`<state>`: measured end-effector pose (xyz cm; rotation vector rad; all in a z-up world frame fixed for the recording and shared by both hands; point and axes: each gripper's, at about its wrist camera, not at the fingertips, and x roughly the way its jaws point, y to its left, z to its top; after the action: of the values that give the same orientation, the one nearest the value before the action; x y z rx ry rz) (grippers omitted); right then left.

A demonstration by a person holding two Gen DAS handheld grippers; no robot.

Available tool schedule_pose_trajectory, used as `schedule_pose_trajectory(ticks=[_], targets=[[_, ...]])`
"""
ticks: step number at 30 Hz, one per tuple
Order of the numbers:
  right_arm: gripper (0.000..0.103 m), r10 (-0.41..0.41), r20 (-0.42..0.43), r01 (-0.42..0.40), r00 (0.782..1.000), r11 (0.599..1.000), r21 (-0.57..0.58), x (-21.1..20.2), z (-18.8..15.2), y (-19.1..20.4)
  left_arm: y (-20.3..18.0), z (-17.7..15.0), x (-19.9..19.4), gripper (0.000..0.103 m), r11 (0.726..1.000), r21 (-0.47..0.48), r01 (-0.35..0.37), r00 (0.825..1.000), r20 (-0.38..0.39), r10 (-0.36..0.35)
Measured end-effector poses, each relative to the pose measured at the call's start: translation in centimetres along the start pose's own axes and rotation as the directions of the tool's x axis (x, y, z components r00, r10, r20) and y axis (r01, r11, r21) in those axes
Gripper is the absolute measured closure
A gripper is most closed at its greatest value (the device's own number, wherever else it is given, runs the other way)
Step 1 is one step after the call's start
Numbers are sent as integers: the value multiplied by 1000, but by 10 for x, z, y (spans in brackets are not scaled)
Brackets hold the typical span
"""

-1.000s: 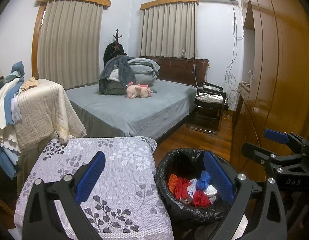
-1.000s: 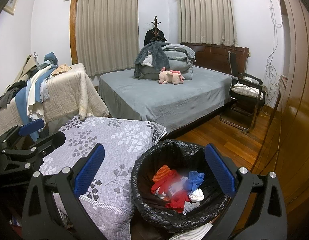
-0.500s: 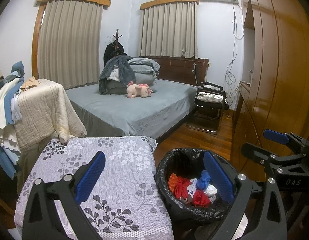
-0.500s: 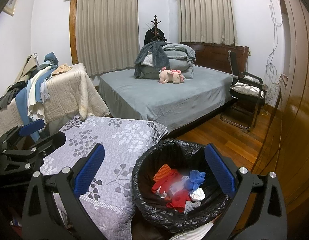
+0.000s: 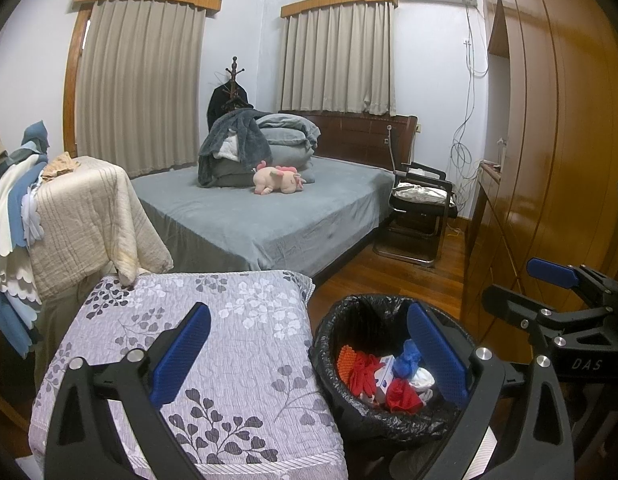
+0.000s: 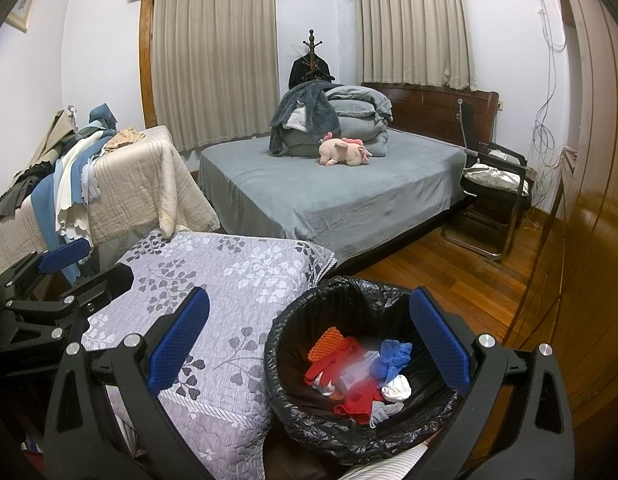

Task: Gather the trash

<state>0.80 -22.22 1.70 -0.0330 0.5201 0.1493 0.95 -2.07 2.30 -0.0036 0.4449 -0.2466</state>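
Observation:
A bin lined with a black bag (image 5: 361, 320) (image 6: 333, 296) stands on the wooden floor beside a table with a floral purple-grey cover (image 5: 213, 320) (image 6: 213, 276). Inside lie red, orange, blue and white scraps of trash (image 5: 385, 376) (image 6: 357, 376). My left gripper (image 5: 309, 356) hangs open above the table edge and the bin, nothing between its blue pads. My right gripper (image 6: 309, 348) is open too, over the bin, empty. Each gripper shows at the edge of the other's view: the right one (image 5: 557, 292), the left one (image 6: 57, 276).
A grey bed (image 6: 341, 196) with folded bedding and a pink plush toy (image 6: 345, 152) fills the middle. A cloth-draped rack (image 6: 109, 188) stands left, a black chair (image 6: 497, 192) and a wooden wardrobe (image 6: 589, 200) right. Bare wooden floor (image 6: 449, 276) lies between bed and wardrobe.

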Motion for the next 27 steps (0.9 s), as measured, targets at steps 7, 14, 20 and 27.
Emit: schedule_pose_trajectory(ticks=[7, 14, 20, 27], targets=[[5, 0, -3, 0, 1000, 1000, 1, 0, 0, 1, 1, 0, 0, 6, 1000, 0, 0, 1000, -2, 0], [5, 0, -3, 0, 1000, 1000, 0, 0, 0, 2, 1, 0, 0, 6, 1000, 2, -2, 1000, -3, 2], [5, 1, -6, -1, 1000, 1000, 2, -1, -1, 5, 1, 1, 0, 6, 1000, 1, 0, 1000, -2, 0], [5, 1, -7, -1, 1000, 1000, 2, -1, -1, 6, 1, 2, 0, 6, 1000, 0, 0, 1000, -4, 0]])
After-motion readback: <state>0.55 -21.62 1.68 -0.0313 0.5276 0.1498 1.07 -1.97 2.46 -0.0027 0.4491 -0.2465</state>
